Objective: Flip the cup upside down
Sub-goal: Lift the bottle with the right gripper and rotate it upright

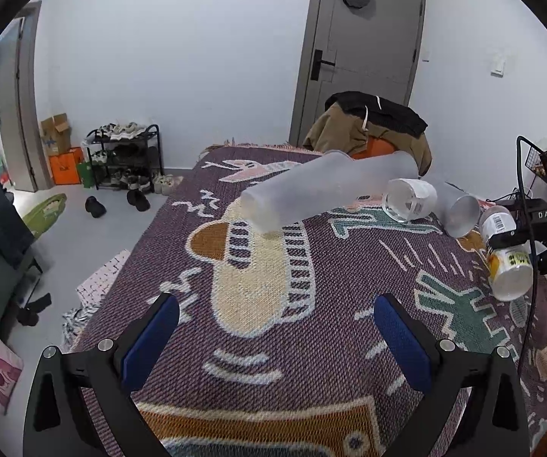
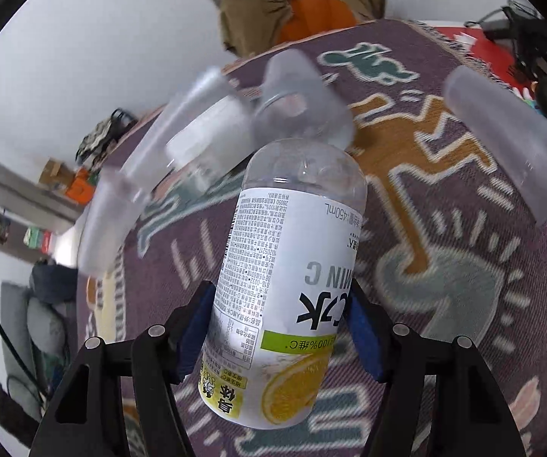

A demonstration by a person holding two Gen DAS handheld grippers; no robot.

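Observation:
My right gripper (image 2: 279, 320) is shut on a clear cut-bottle cup with a white and yellow lemon label (image 2: 288, 278), held tilted above the patterned cloth. In the left wrist view the same cup (image 1: 507, 257) hangs at the far right in the right gripper (image 1: 517, 238). My left gripper (image 1: 275, 327) is open and empty, low over the cloth (image 1: 258, 289). A long frosted cup (image 1: 326, 190) lies on its side ahead of it. A clear labelled cup (image 1: 410, 200) and a frosted cup (image 1: 456, 209) also lie on their sides.
A chair draped with brown and black clothes (image 1: 372, 125) stands behind the table. A shoe rack (image 1: 125, 156) and boxes (image 1: 60, 148) stand by the far wall. Another frosted cup (image 2: 509, 141) lies at the right. Black cables and gear (image 1: 543, 186) sit at the table's right edge.

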